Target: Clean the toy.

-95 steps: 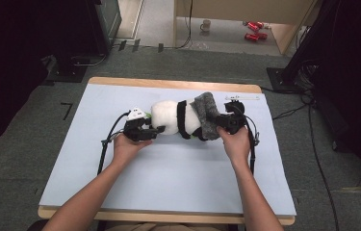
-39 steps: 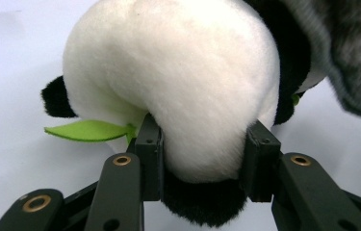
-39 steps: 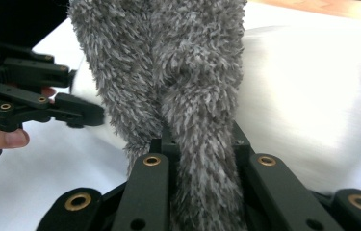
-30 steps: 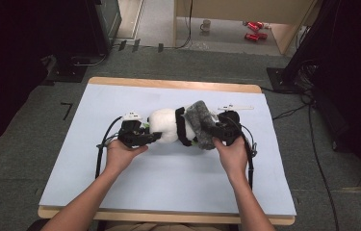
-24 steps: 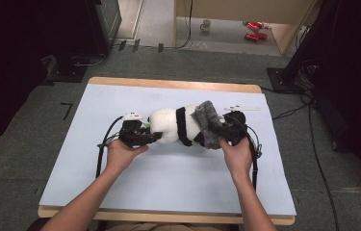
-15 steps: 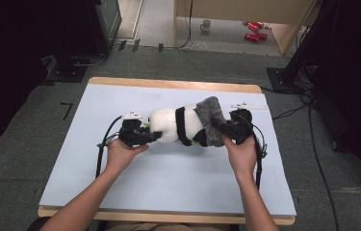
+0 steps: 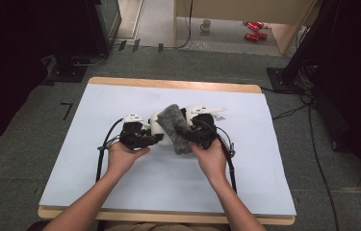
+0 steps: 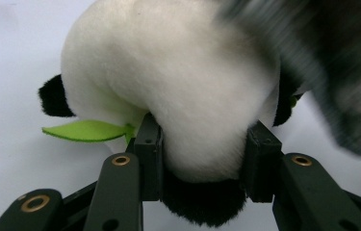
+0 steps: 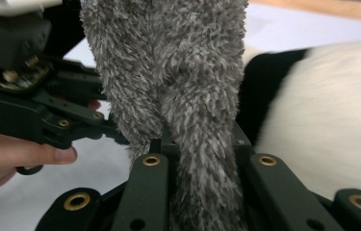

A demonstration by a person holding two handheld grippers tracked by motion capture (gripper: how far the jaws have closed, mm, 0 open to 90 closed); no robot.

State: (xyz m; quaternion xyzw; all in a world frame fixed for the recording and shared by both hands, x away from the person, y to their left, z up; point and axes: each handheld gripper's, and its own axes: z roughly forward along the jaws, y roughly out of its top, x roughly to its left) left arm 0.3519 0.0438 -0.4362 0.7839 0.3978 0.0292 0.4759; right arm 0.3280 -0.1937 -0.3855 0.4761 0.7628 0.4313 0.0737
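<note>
Two forearms are coming in from the near edge. Left gripper (image 7: 142, 137) is clamping its jaws partway closed on the plush panda (image 8: 178, 96), pads pressing into white fur. Right gripper (image 7: 199, 132) is pinching the grey fuzzy cloth (image 9: 178, 72) with jaws nearly closed. Panda is lying mid-surface (image 7: 120, 192), cloth draped across it. Beyond the far edge, a mug (image 7: 206, 25) is sitting on the floor.

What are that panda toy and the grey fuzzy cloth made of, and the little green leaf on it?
The panda toy looks like soft plush: short, dense white and black pile that bulges where the left gripper squeezes it. The grey cloth seems a shaggy fleece or chenille, with longer tufted fibres, pinched in the right gripper. The green leaf looks like flat felt, matte and thin.
</note>
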